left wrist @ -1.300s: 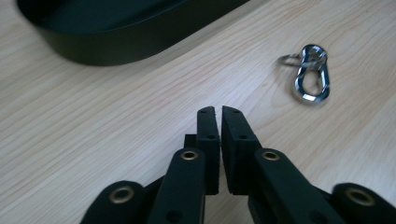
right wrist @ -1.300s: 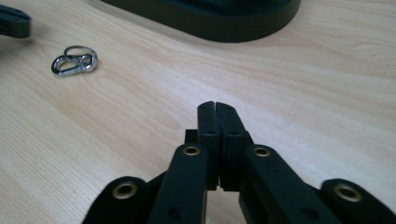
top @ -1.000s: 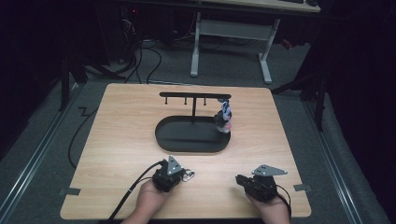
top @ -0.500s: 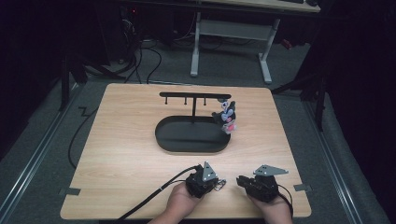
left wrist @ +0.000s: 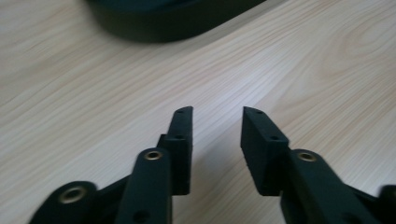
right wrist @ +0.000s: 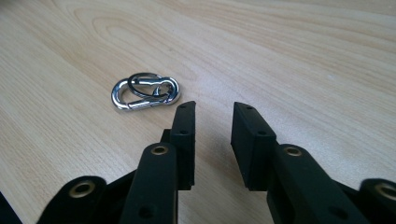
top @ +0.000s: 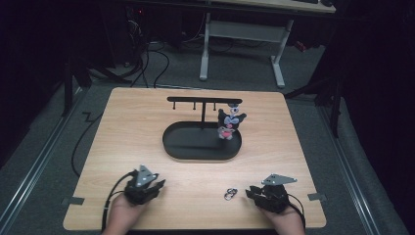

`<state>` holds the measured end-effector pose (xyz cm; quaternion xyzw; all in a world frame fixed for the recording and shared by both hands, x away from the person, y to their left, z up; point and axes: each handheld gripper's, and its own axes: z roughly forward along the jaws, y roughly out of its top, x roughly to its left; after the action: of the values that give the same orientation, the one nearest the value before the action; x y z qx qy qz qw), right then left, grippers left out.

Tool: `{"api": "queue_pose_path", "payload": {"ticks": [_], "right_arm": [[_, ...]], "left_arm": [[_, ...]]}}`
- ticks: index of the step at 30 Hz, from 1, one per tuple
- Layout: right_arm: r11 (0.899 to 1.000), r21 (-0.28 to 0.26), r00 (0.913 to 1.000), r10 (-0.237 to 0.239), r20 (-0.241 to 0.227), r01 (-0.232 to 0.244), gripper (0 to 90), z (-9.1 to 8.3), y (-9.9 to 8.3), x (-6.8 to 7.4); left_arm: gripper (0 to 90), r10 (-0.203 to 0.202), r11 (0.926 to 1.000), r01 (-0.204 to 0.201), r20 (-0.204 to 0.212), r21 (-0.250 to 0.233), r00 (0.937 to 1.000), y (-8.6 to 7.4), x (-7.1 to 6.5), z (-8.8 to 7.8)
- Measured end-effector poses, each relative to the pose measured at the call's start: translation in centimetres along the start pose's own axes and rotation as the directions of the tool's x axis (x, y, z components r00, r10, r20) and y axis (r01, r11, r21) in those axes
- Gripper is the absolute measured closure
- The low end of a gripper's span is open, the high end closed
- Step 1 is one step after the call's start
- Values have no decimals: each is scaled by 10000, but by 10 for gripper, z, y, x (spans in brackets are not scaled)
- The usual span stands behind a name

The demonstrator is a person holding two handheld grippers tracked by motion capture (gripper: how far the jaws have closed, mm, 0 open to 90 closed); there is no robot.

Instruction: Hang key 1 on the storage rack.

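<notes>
A silver carabiner clip with a dark ring [top: 230, 194] [right wrist: 144, 91] lies loose on the wooden table [top: 147, 132], near the front edge. My right gripper [top: 250, 192] [right wrist: 214, 106] rests just right of it, open, its jaws having just been opening with nothing between them. My left gripper [top: 155, 186] [left wrist: 217, 112] sits at the front left, well apart from the clip; its jaws have just been opening and are empty over bare wood. Farther back stands a black hanger stand with an oval base [top: 195, 147] [left wrist: 168, 18] and a crossbar [top: 195, 99]. A small plush charm [top: 229, 125] hangs from its right end.
Both hands rest at the table's front edge. Wood lies bare between the grippers and the stand. Beyond the table a white-legged desk [top: 240, 34] stands on the dark floor, with cables [top: 147, 58] at the back left.
My left gripper carried the clip to the right, let it go in front of my right gripper, and drew back to the left with open jaws. My right gripper's jaws parted slightly.
</notes>
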<state>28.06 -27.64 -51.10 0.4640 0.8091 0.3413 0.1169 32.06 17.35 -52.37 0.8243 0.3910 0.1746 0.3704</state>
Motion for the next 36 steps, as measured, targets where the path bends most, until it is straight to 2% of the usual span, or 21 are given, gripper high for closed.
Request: {"api": "queue_pose_path", "payload": {"ticks": [4,6,9,12,14,17,18,20,24,28,30,33,36], "right_arm": [[9995,166,9995,-271,154,269,675,3,1,4],[9991,278,9993,-316,205,310,656,5,2,8],[9971,500,9980,-593,234,581,615,9,4,15],[9938,641,9951,-935,326,913,566,12,5,21],[9917,671,9926,-1125,467,1092,526,13,5,25],[9900,724,9913,-1245,425,1213,485,15,7,29],[9887,804,9903,-1305,475,1264,480,15,8,29],[9870,1034,9917,-1265,244,1233,504,15,10,30],[9805,1499,9901,-1344,407,1270,488,16,13,30],[9676,2076,9854,-1592,607,1436,460,15,18,34],[9571,2461,9826,-1740,647,1533,431,15,22,35],[9374,3084,9819,-1841,439,1620,397,15,27,37],[9190,3660,9870,-1607,87,1464,389,17,33,34]], "left_arm": [[505,-611,9971,586,-503,-489,9969,-25,22,-23],[464,-907,9944,880,-448,-588,9949,-26,29,-29],[417,-1279,9866,1230,-404,-1067,9910,-25,35,-35],[413,-1604,9817,1583,-116,-1055,9870,-28,40,-31],[413,-1547,9841,1525,-169,-908,9878,-30,42,-28],[412,-1645,9822,1628,-98,-941,9863,-30,45,-27],[413,-1647,9820,1634,-59,-942,9863,-29,45,-27],[413,-1548,9834,1536,-48,-961,9879,-28,45,-25],[412,-1511,9840,1513,95,-944,9885,-28,45,-24],[412,-1490,9843,1500,179,-929,9887,-28,44,-24],[413,-1448,9848,1462,218,-941,9892,-28,43,-24],[411,-1331,9867,1351,276,-904,9907,-27,40,-24],[411,-1287,9870,1310,301,-936,9912,-26,39,-23]]}}
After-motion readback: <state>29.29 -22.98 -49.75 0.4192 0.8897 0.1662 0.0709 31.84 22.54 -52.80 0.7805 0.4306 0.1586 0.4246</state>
